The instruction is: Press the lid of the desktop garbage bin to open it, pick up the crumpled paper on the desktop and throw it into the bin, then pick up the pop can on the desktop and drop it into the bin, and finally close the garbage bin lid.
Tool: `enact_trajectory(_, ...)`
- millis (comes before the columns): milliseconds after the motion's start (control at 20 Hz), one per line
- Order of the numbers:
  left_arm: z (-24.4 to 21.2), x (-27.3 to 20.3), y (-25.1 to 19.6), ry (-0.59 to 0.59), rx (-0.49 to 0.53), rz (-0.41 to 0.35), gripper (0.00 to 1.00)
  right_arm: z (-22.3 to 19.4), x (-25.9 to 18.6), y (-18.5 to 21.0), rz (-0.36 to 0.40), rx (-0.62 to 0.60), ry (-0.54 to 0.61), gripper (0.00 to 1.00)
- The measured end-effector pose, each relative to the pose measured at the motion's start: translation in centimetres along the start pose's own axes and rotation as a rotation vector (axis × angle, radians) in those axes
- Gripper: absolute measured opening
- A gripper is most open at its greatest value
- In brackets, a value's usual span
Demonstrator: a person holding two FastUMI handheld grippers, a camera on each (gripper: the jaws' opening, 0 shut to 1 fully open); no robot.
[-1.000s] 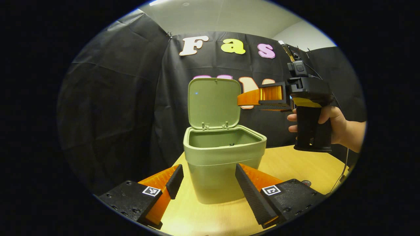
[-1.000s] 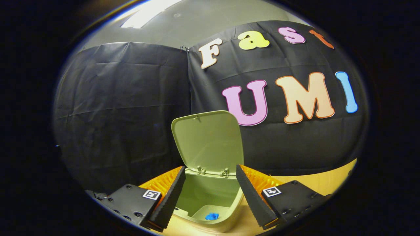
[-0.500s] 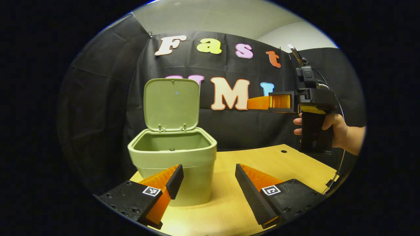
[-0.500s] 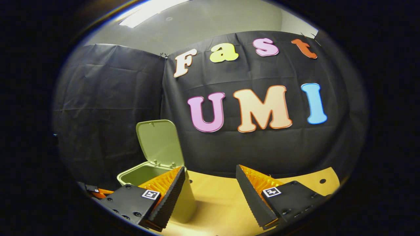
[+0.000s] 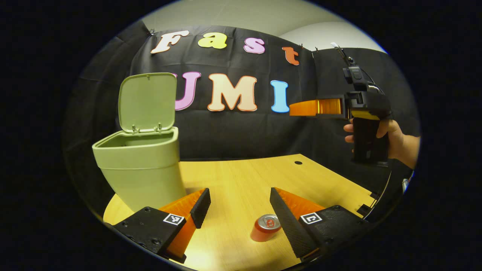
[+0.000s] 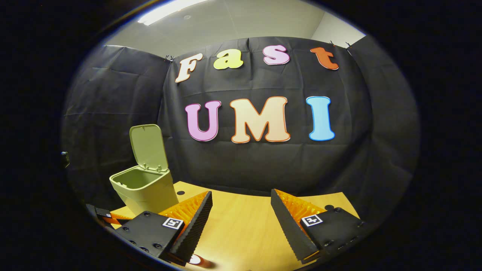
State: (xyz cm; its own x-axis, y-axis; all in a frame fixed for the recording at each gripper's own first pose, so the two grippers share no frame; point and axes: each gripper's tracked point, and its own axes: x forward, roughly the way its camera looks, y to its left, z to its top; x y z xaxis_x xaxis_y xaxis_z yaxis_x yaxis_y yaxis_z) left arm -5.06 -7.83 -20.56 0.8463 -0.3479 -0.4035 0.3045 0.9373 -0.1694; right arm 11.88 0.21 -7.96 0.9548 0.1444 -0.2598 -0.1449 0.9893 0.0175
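Left gripper (image 5: 239, 203), jaws spread wide and holding nothing, low over the pale wooden desktop (image 5: 241, 177); a red aluminium pop can (image 5: 265, 227) stands upright just beside its right-hand finger. The sage-green plastic desktop bin (image 5: 139, 165) stands at left with its hinged lid (image 5: 147, 101) raised upright. Right gripper (image 6: 241, 210), held by a hand (image 5: 391, 141) above the desktop's far side, likewise wide open and empty.

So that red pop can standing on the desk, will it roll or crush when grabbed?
The pop can stands upright on the wooden desk, so it shouldn't roll unless tipped. Its thin metal walls probably dent under a hard squeeze. The smooth round side may slip between the left gripper fingers.
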Motion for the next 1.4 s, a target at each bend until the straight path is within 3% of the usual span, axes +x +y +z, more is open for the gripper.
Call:
enact_trajectory(400,-7.7,3.0,-3.8,0.122,-0.023,0.019,0.96,-2.3,-4.9,-8.9,-0.092,-0.025,0.048,0.97)
enact_trajectory(900,-16.1,5.5,-2.8,0.246,-0.062,0.114,0.96,-2.6,-8.0,-15.3,-0.195,-0.088,0.056,0.98)
enact_trajectory(950,-15.9,5.7,-2.6,0.246,-0.062,0.118,0.95,-2.7,-8.0,-15.2,-0.194,-0.091,0.063,0.99)
enact_trajectory(1050,-14.0,5.8,-2.0,0.23,-0.048,0.117,0.77,-2.8,-7.9,-14.7,-0.192,-0.101,0.061,0.99)
enact_trajectory(1400,-2.2,6.0,0.9,0.065,0.046,0.071,0.77,-6.0,-5.4,-9.2,-0.135,-0.061,0.092,0.98)
